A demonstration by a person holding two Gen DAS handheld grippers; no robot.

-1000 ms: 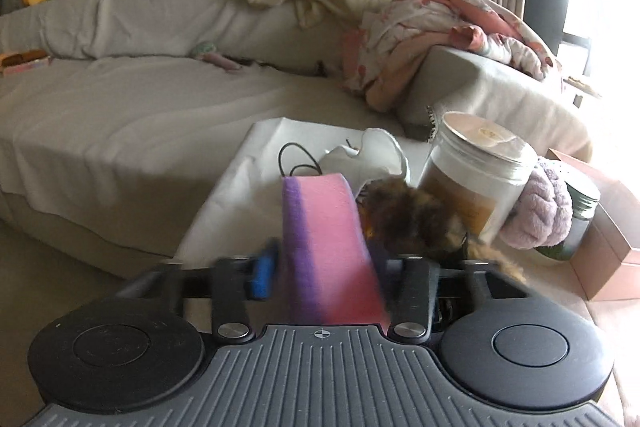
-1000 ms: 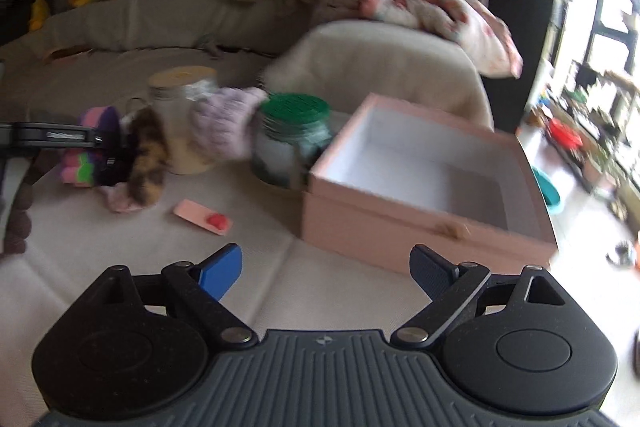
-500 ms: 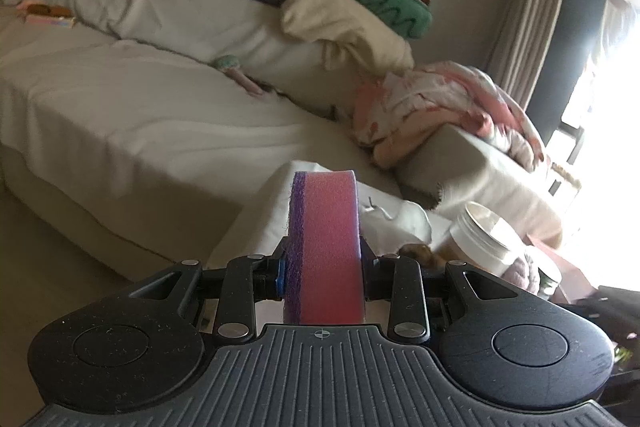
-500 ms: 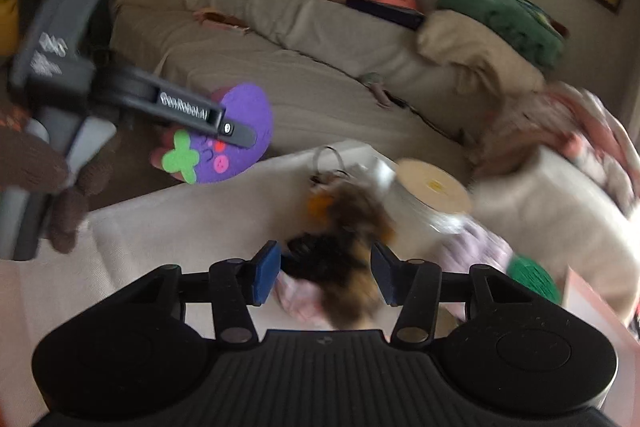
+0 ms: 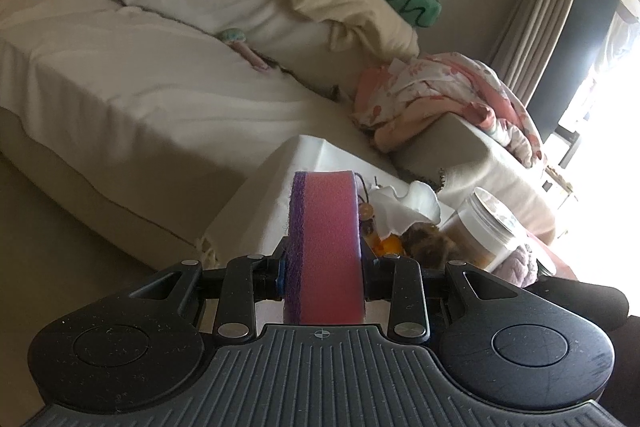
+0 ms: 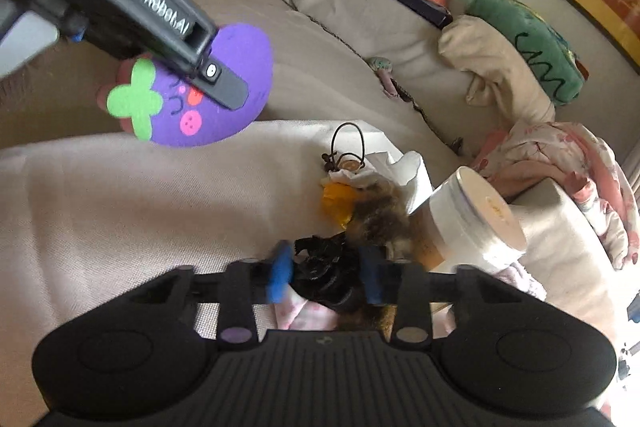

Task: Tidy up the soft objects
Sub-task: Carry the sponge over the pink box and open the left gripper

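My left gripper (image 5: pixel 323 269) is shut on a purple and pink eggplant-shaped sponge (image 5: pixel 324 247), held in the air above the cloth-covered table (image 5: pixel 256 211). The right wrist view shows the sponge's purple face (image 6: pixel 208 91) with a green leaf and buttons, held up at the left. My right gripper (image 6: pixel 326 273) has its blue pads on either side of a black scrunchie (image 6: pixel 324 277) that lies in a pile with a brown furry scrunchie (image 6: pixel 380 215) and pink fabric (image 6: pixel 304 315). The pads look closed on the black scrunchie.
A white-lidded jar (image 6: pixel 468 223) stands right of the pile, with a lilac knitted item (image 5: pixel 516 263) beside it. A white cloth (image 5: pixel 404 203) and a small wire-handled item (image 6: pixel 348 151) lie behind. The sofa (image 5: pixel 120 79) carries pillows, toys and a pink blanket (image 5: pixel 440 99).
My left gripper has lifted the sponge up and away from the pile. My right gripper swung left from the pink box to the pile and closed around the black scrunchie.
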